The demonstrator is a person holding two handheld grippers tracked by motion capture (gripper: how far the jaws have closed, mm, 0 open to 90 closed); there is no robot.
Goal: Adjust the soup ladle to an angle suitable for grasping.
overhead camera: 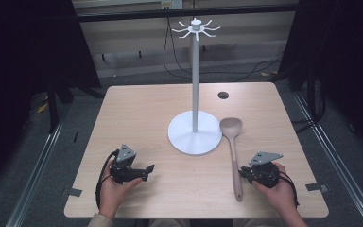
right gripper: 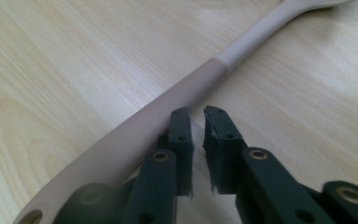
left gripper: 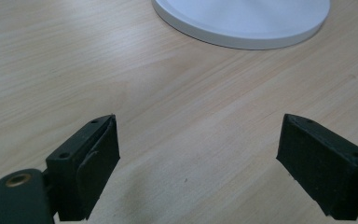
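Note:
A pale pink spoon (overhead camera: pixel 235 158) lies on the wooden table (overhead camera: pixel 146 109), bowl pointing away, just right of a white hook stand (overhead camera: pixel 195 85) with a round base (left gripper: pixel 242 23). My right gripper (overhead camera: pixel 242 171) rests on the table right beside the spoon's handle (right gripper: pixel 168 102). Its jaws are shut to a thin slit with nothing between them (right gripper: pixel 196 114), and the handle runs along their left side. My left gripper (overhead camera: pixel 147 168) sits near the front left, jaws wide open over bare wood (left gripper: pixel 198 140), with the base some way ahead.
A small black round hole (overhead camera: pixel 223 95) sits in the table at the back right. Tape tabs mark the front corners (overhead camera: pixel 74 192). Cables (overhead camera: pixel 170 61) trail on the floor behind the table. Metal rails run along both sides.

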